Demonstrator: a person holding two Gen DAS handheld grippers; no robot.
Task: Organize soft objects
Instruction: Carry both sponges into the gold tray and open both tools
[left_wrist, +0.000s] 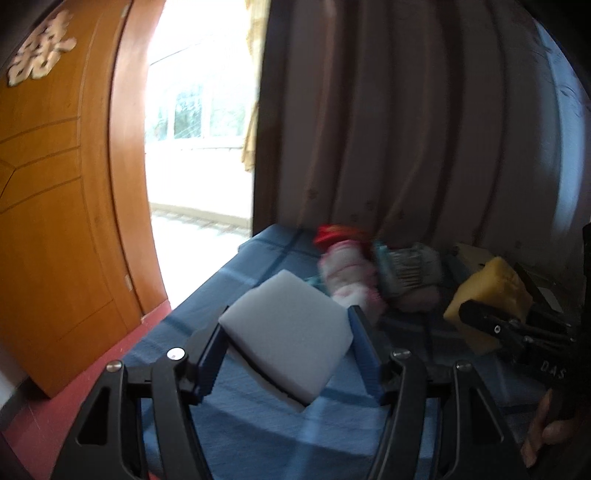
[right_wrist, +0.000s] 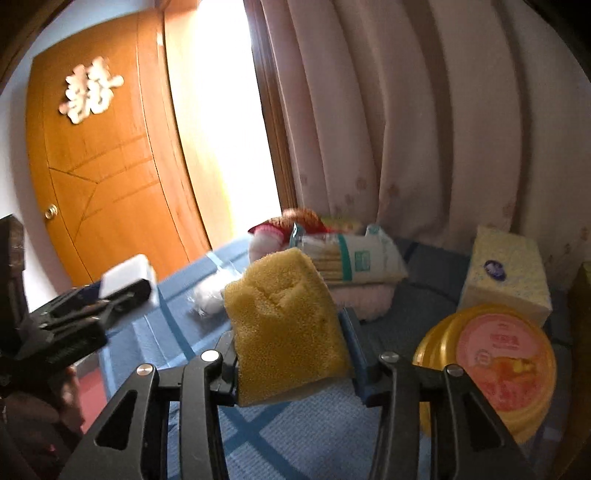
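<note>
While tilted downward, both grippers clasp sponges.

On the bed (right_wrist: 317, 435), the tissue box (right_wrist: 506, 273) stands behind the round tin (right_wrist: 495, 365); the cotton-swab packet (right_wrist: 351, 258) lies left of both.

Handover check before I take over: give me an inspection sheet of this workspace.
Surface: blue checked cloth.
Job's things: white sponge, yellow sponge, plush toy, swab pack.
Clutter: tissue box, round tub.
Grippers: left hand-held gripper shut on the white sponge; right hand-held gripper shut on the yellow sponge.
Cables: nothing seen.
Surroundings: wooden door, curtain, bright doorway.
</note>
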